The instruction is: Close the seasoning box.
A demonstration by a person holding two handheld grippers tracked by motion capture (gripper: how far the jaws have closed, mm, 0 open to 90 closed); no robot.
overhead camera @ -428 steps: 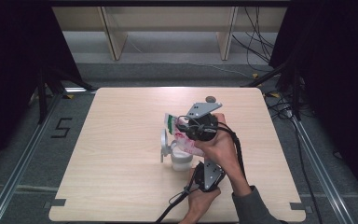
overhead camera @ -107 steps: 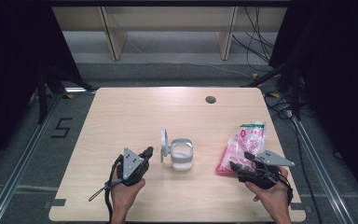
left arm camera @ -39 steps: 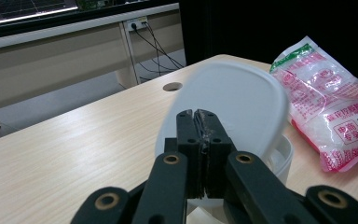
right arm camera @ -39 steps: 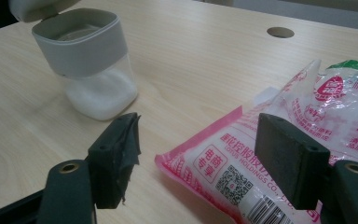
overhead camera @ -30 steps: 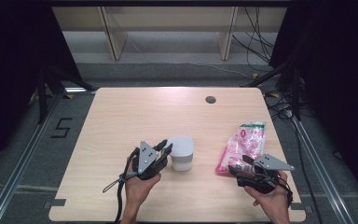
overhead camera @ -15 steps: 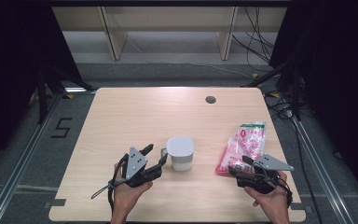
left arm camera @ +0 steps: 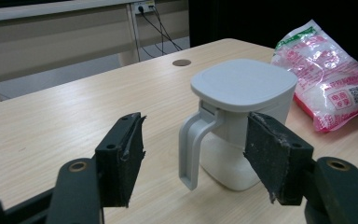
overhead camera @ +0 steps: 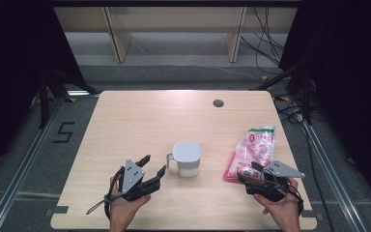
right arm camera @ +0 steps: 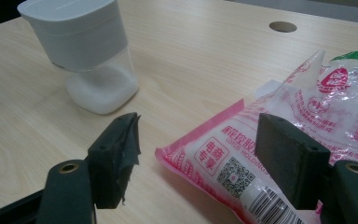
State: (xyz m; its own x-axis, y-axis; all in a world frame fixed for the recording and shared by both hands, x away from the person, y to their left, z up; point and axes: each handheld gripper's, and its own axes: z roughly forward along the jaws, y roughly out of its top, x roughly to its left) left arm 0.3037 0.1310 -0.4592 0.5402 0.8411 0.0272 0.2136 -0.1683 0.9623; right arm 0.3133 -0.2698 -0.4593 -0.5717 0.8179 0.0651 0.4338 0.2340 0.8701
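Note:
A white lidded container (overhead camera: 187, 158) with a handle on its left stands mid-table, lid down, white powder inside (right arm camera: 98, 88). My left gripper (overhead camera: 154, 165) sits just left of the handle, clear of it. Its jaws have just been opening and stand open. In the left gripper view the container (left arm camera: 244, 116) lies beyond my left gripper (left arm camera: 193, 158), and nothing is pinched. A pink and clear bag (overhead camera: 253, 150) lies at the right. My right gripper (overhead camera: 248, 174) rests open at its near end, the bag (right arm camera: 279, 140) under its jaws.
A round cable hole (overhead camera: 218, 103) sits near the table's far edge. The wooden table (overhead camera: 125, 121) ends close behind both hands. Shelf legs (overhead camera: 116, 34) and cables lie on the floor beyond the table.
My left gripper has drawn back from the container toward the near left and opened its jaws. The lid, upright a few seconds ago, now lies shut. The right hand has stayed put.

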